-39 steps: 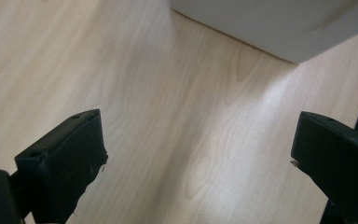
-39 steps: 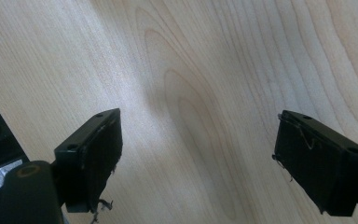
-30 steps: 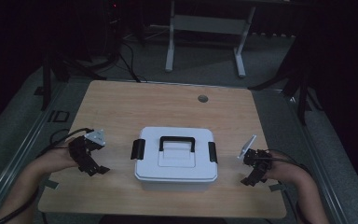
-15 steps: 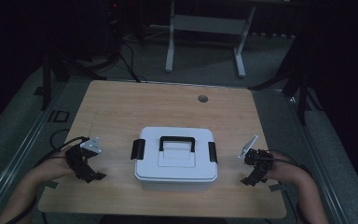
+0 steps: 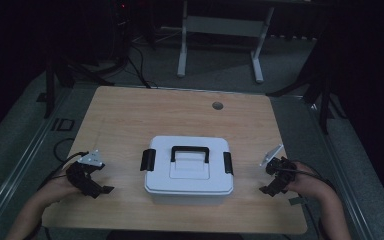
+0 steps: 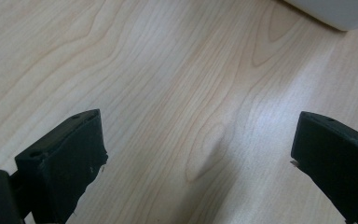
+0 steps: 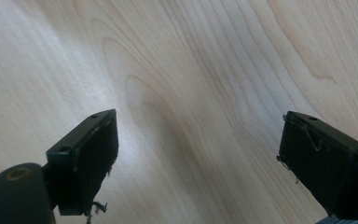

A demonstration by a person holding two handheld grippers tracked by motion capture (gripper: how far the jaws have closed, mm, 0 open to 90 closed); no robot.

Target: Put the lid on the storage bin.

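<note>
Pale wood-grain laminate covers the table (image 5: 130,120), which stands in a dim room on a grey floor (image 5: 20,145); a grey metal frame (image 5: 220,30) rises beyond the far edge at 12 o'clock, with dark cables (image 5: 137,65) trailing toward 11 o'clock. A round grommet hole (image 5: 217,105) sits in the tabletop near the far edge, at about 1 o'clock from centre.

White plastic storage box (image 5: 189,170) rests flat slightly toward 6 o'clock of the table centre. Its lid is on, black carry handle (image 5: 190,151) folded down, black latches (image 5: 148,160) at 9 and 3 o'clock. Contents cannot be seen.

Left gripper (image 5: 94,186) lies low over the tabletop at 9 o'clock of the box, well apart from it; jaws spread wide over bare wood, a box corner (image 6: 335,11) at upper right in its own view. Right gripper (image 5: 269,186) sits at 3 o'clock, near the box, jaws likewise wide with nothing between them.
</note>
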